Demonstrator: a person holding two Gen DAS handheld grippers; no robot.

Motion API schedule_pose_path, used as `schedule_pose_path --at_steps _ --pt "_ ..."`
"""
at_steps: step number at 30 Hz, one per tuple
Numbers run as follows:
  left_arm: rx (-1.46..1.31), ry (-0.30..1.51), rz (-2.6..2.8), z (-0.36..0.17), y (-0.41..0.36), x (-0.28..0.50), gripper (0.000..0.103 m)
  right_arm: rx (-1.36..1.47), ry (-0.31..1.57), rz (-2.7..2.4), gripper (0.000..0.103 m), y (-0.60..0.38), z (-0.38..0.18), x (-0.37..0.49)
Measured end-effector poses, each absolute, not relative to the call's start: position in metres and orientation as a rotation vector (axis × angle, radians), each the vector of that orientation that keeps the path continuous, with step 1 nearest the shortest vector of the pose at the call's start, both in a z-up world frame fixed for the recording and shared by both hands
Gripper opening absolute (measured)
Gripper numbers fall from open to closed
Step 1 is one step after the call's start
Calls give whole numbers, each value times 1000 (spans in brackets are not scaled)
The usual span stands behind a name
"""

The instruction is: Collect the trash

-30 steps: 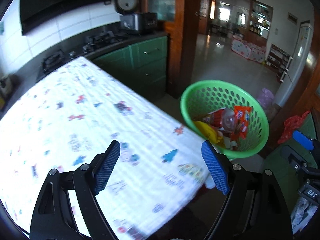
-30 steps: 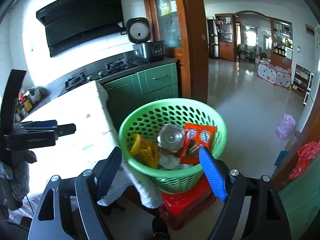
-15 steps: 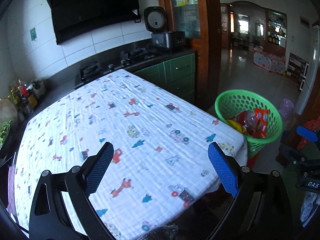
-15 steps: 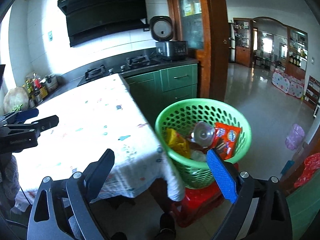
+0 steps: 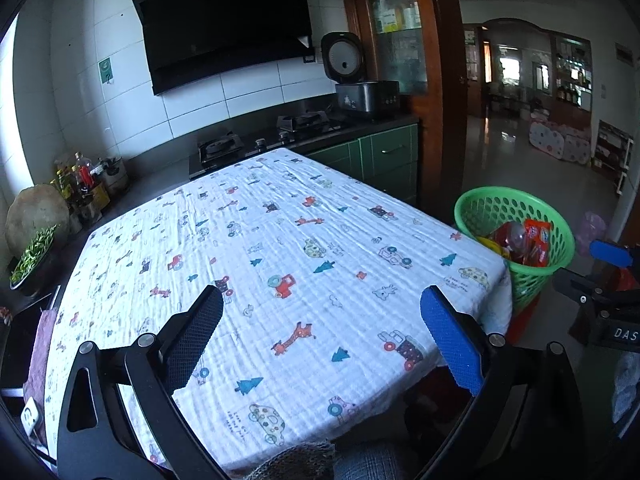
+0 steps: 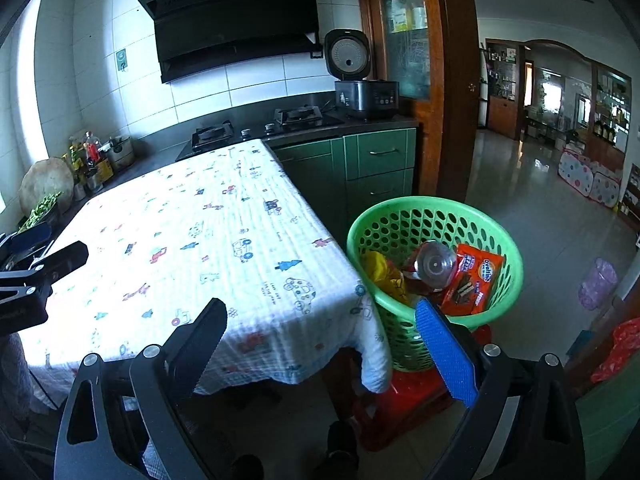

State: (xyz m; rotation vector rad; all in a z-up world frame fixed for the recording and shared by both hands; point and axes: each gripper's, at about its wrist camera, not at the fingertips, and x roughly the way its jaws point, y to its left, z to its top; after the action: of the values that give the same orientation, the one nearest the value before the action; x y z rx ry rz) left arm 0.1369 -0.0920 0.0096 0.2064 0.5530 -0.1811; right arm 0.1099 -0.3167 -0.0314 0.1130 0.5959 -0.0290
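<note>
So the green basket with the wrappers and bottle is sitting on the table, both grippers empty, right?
Not quite: the green basket stands off the table's corner on a red stool, as the right wrist view shows. Wrappers and bottle are inside it, and both grippers are empty.

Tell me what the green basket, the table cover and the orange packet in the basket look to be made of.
Green basket: likely moulded plastic, smooth and slightly glossy, its wall pierced with even round holes.
Table cover: soft woven cloth, probably cotton, matt; it wrinkles and hangs limp over the table's corner.
Orange packet: looks like thin printed plastic film, shiny, with a creased surface.
</note>
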Motion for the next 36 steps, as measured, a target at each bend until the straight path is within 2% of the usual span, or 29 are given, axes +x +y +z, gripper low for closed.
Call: schedule_pose_path --at_steps 36 --pt "150 571 -143 -3 -60 115 98 54 595 21 93 -284 -26 107"
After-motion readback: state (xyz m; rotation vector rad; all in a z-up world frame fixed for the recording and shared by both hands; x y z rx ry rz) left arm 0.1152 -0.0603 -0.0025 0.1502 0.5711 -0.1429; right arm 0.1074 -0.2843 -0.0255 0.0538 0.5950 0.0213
